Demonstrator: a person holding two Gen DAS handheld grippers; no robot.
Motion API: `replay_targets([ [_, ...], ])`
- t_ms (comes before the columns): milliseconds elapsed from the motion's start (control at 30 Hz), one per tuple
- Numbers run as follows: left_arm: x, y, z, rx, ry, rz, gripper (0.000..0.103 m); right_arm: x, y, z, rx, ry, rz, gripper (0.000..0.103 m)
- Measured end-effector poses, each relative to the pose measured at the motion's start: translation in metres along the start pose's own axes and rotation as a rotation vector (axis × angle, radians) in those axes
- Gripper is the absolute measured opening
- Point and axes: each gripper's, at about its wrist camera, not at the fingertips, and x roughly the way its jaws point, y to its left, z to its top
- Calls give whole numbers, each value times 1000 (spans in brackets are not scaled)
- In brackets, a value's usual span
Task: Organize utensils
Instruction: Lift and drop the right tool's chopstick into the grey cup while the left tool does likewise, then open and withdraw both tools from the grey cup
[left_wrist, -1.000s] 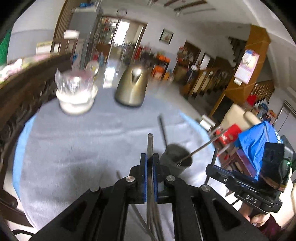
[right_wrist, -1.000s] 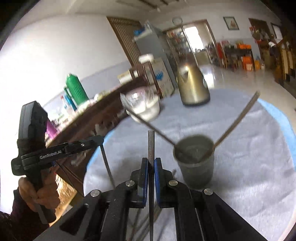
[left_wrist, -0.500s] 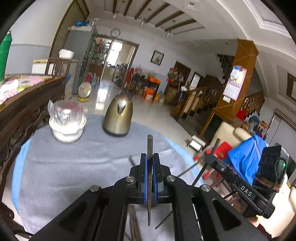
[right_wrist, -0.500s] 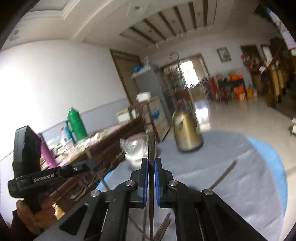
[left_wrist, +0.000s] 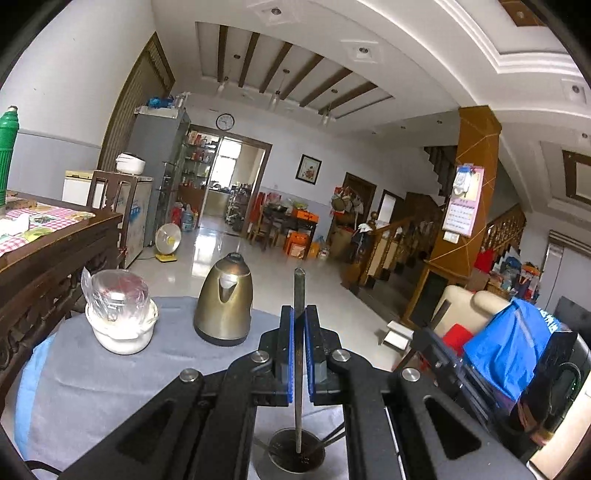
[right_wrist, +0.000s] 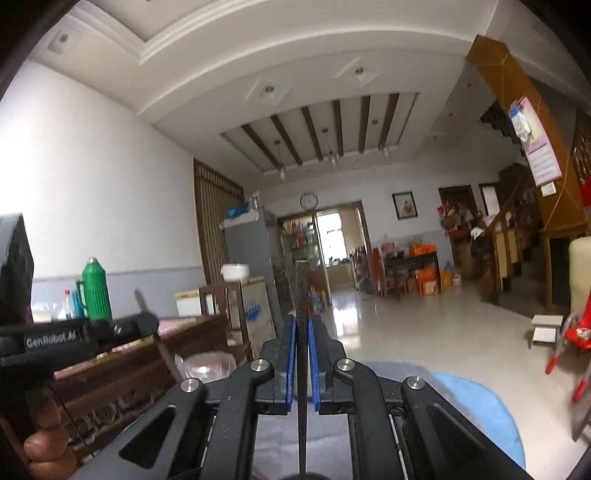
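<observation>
Left wrist view shows your left gripper (left_wrist: 299, 354) clamped on an upright metal chopstick (left_wrist: 298, 295), its lower end hanging over the metal cup (left_wrist: 297, 452) on the grey tablecloth (left_wrist: 92, 387), near the brass-coloured kettle (left_wrist: 224, 301). Your right gripper (right_wrist: 302, 363) likewise pinches a second chopstick (right_wrist: 301, 291) upright, above the same cloth.

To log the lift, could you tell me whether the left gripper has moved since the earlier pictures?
Yes. The left gripper has risen and tipped upward: the brass-coloured metal kettle sits lower in its view, and the dark metal cup has dropped beneath its jaws.
</observation>
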Motion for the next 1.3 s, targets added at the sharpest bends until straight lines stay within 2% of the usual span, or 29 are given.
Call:
replay_targets([
  [100, 16, 0, -13, -8, 46, 4, 6, 11, 2, -14, -21, 59, -16, 7],
  [233, 32, 4, -32, -16, 143, 7, 6, 19, -5, -26, 11, 174, 19, 8],
  [367, 28, 3, -38, -25, 184, 3, 9, 19, -15, -28, 61, 253, 49, 11],
  [400, 25, 2, -39, -14, 184, 8, 14, 17, -19, -27, 78, 263, 53, 17],
  [433, 21, 1, -40, -4, 180, 15, 19, 15, -22, -26, 94, 265, 57, 29],
  [467, 16, 0, -42, 5, 174, 23, 33, 12, -26, -27, 110, 260, 60, 36],
  [500, 10, -1, -42, 13, 166, 31, 42, 7, -31, -26, 133, 244, 61, 51],
  [533, 4, -2, -42, 20, 155, 36, 43, -1, -36, -23, 155, 217, 60, 59],
  [633, -11, -5, -46, 54, 156, 57, 48, -21, -43, -20, 176, 164, 41, 59],
  [667, -16, -5, -49, 63, 164, 71, 56, -26, -44, -19, 172, 157, 39, 59],
  [833, -30, 9, -72, 62, 227, 101, 68, -51, -37, -24, 96, 159, 29, 59],
  [1067, -38, 29, -116, 27, 393, 147, 69, -63, -24, -58, 59, 292, 75, 59],
  [1300, -54, 33, -138, 71, 458, 205, 69, -65, -17, -100, 127, 461, 119, 59],
])
